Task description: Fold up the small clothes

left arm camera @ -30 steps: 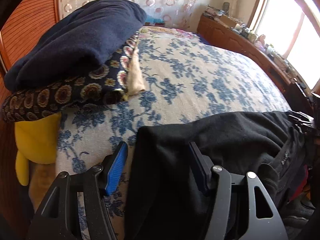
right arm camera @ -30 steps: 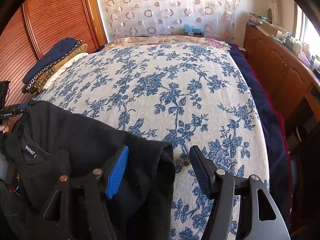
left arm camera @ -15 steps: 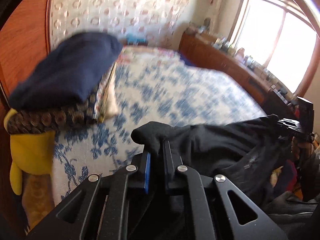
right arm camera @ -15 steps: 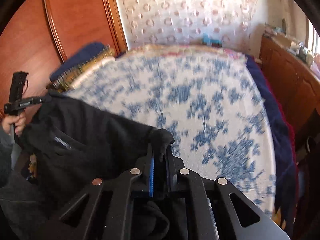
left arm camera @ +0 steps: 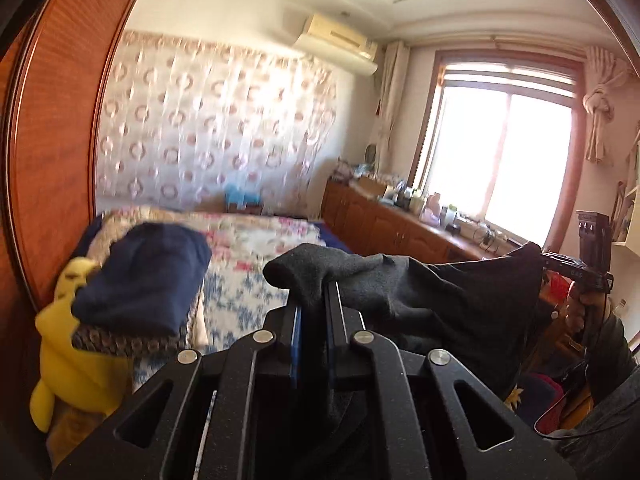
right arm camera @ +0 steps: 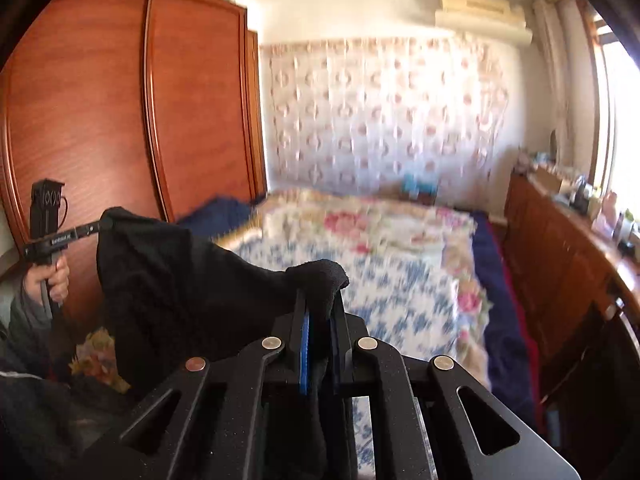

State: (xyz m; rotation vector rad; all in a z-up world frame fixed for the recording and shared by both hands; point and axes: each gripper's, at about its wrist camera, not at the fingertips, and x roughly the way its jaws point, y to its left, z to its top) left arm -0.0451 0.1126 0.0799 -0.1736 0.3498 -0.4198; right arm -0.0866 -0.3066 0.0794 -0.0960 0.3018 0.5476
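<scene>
Black garment held up in the air above the bed, stretched between both grippers. Left gripper clamped on one corner, jaws just closed onto the cloth; right gripper clamped on the other corner, same. Folded navy blanket on a pile at the bed's left edge, yellow plush toy beside it. Wooden wardrobe behind.

wardrobe | floral bed | yellow plush | window
</scene>
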